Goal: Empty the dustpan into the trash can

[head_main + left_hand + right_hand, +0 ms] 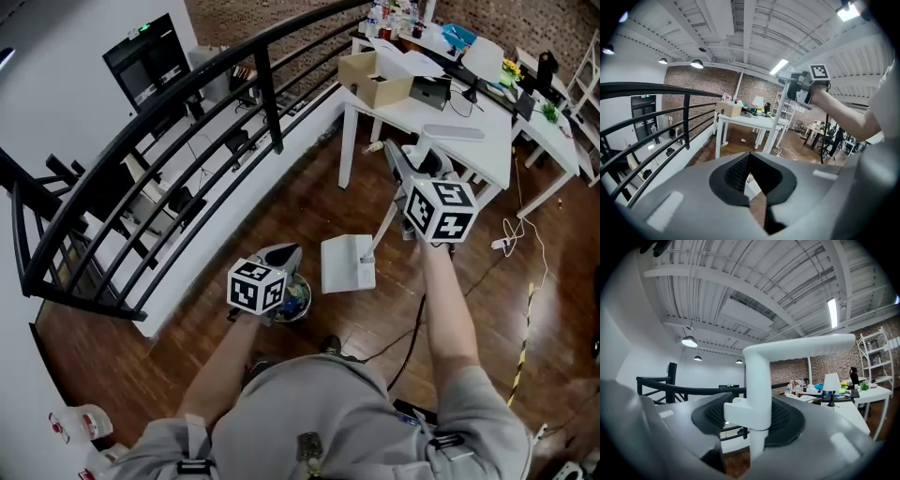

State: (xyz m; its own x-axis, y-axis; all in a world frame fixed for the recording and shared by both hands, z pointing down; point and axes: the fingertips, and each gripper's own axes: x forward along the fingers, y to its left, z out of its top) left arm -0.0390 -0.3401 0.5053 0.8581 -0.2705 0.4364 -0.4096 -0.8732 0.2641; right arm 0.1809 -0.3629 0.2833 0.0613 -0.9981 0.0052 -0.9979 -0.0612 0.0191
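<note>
Floorboards of dark wood (pixel 309 202) spread beneath you, edged on the left of the head view by a black railing (pixel 268 98) that runs up toward the far wall. Beyond your right arm stands a white table (pixel 403 108), with an open cardboard box (pixel 375 78) near its corner (the far end is cluttered with things too small to name).

Next in size is the white dustpan (pixel 347 264). It hangs above the floor just to the right of the trash can (pixel 298 302), beside it and not over its mouth. Its long handle (pixel 384 225) slants up to your right gripper (pixel 398 164), then bends into a flat bar above the table edge.

Your right gripper view settles the grip: the jaws of the right gripper (pixel 754 413) are clamped on the upright white post of the handle (pixel 757 380), which passes straight between the dark pads and turns to the right overhead.

The trash can is small and round, with mixed rubbish showing inside. Your left gripper (pixel 281 255) sits over its near rim in the head view. In its own view the left gripper (pixel 750 154) has its jaws drawn together at the tips with nothing between them; only floor and a scrap of white show through the slit.
</note>
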